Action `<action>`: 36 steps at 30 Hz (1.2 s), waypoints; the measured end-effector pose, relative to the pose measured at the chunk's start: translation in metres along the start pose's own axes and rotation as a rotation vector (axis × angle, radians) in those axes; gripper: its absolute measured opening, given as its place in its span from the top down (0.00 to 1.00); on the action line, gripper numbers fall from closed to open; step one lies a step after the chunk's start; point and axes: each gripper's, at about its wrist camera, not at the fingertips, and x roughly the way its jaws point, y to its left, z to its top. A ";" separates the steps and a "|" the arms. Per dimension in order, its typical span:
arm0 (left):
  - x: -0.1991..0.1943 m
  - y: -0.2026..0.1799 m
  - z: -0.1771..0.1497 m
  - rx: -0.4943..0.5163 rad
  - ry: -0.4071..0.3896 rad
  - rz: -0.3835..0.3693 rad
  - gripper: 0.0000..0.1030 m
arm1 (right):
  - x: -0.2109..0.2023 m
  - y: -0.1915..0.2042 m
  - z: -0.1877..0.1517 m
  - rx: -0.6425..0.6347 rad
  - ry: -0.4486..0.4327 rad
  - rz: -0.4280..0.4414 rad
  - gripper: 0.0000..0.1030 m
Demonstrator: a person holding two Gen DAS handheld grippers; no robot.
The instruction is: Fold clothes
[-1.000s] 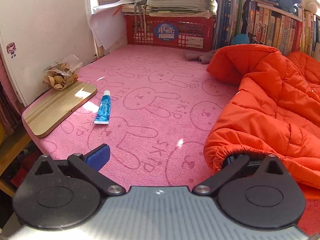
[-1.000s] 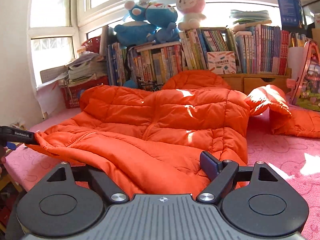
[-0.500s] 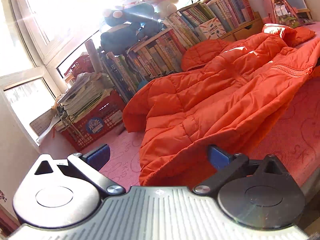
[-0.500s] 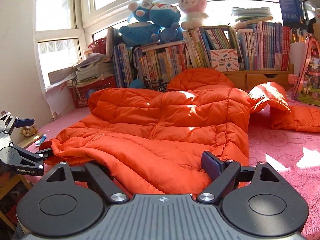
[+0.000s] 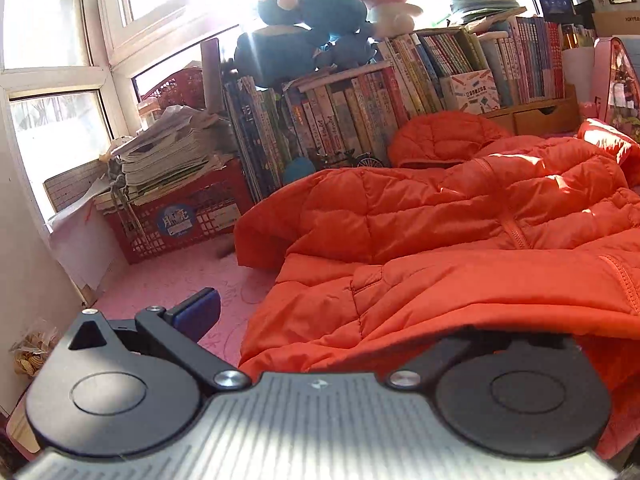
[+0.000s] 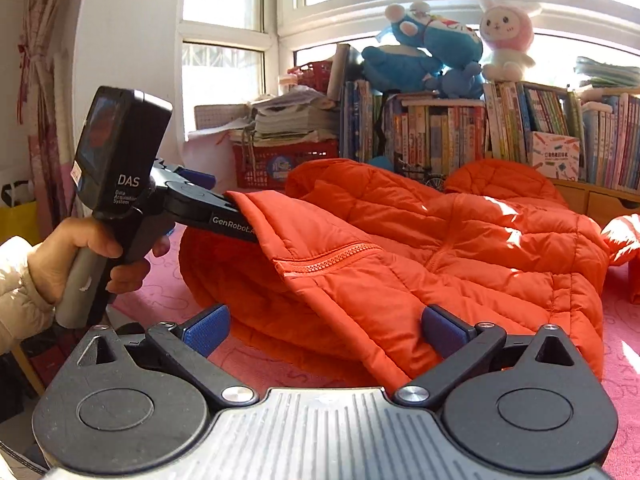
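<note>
Right gripper point(image 6: 324, 330) is opening, jaws spread wide; the orange jacket point(image 6: 440, 248) hem drapes between the pads, unpressed. Left gripper point(image 6: 236, 216), at 10 o'clock in the right wrist view, appears clamped on the jacket's corner near the zipper, though its pads are hidden under fabric. Jacket lies spread on the pink cover point(image 5: 172, 284), centre to 3 o'clock. Judged light, soft, puffy and slippery; best taken at hem or seams.
</note>
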 end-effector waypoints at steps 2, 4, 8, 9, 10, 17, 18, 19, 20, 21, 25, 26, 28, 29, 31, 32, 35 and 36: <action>0.000 0.002 0.004 -0.006 -0.013 0.035 0.00 | 0.009 0.004 0.005 -0.012 -0.010 -0.069 0.00; 0.001 0.006 0.004 -0.019 -0.008 0.068 0.00 | 0.017 0.001 0.010 0.010 -0.015 -0.152 0.02; 0.009 0.022 -0.009 -0.047 0.051 0.189 0.00 | 0.012 -0.035 0.009 0.098 0.022 -0.318 0.29; 0.014 0.031 -0.012 -0.048 0.076 0.269 0.00 | 0.009 -0.045 0.008 0.108 0.034 -0.376 0.31; 0.018 0.041 -0.016 -0.050 0.102 0.356 0.00 | 0.007 -0.058 0.008 0.112 0.043 -0.452 0.35; 0.011 0.125 -0.036 -0.316 0.235 0.379 0.00 | 0.030 -0.119 0.029 0.089 -0.049 -0.581 0.50; 0.007 0.123 -0.040 -0.290 0.238 0.404 0.00 | 0.039 -0.117 0.033 0.055 -0.056 -0.577 0.50; 0.002 0.122 -0.044 -0.264 0.242 0.429 0.00 | 0.043 -0.113 0.033 0.006 -0.056 -0.581 0.50; 0.000 0.121 -0.048 -0.243 0.249 0.435 0.00 | 0.045 -0.110 0.031 -0.033 -0.053 -0.585 0.49; -0.001 0.120 -0.053 -0.225 0.258 0.432 0.00 | 0.044 -0.107 0.028 -0.076 -0.036 -0.585 0.48; -0.002 0.109 -0.066 -0.163 0.285 0.399 0.00 | 0.029 -0.108 0.002 -0.193 0.065 -0.588 0.28; 0.000 0.102 -0.068 -0.132 0.292 0.393 0.00 | 0.023 -0.108 -0.008 -0.217 0.100 -0.594 0.22; 0.004 0.090 -0.073 -0.076 0.309 0.375 0.00 | 0.016 -0.108 -0.022 -0.240 0.145 -0.602 0.15; 0.003 0.086 -0.075 -0.065 0.314 0.364 0.00 | 0.013 -0.108 -0.029 -0.247 0.167 -0.605 0.15; 0.001 0.080 -0.079 -0.052 0.319 0.345 0.00 | 0.010 -0.108 -0.036 -0.263 0.196 -0.618 0.12; -0.001 0.079 -0.080 -0.044 0.318 0.331 0.00 | 0.009 -0.108 -0.038 -0.273 0.205 -0.623 0.10; -0.005 0.076 -0.082 -0.025 0.313 0.285 0.00 | 0.002 -0.116 -0.039 -0.287 0.213 -0.654 0.03; -0.006 0.073 -0.082 -0.015 0.310 0.278 0.00 | 0.001 -0.118 -0.039 -0.277 0.220 -0.653 0.03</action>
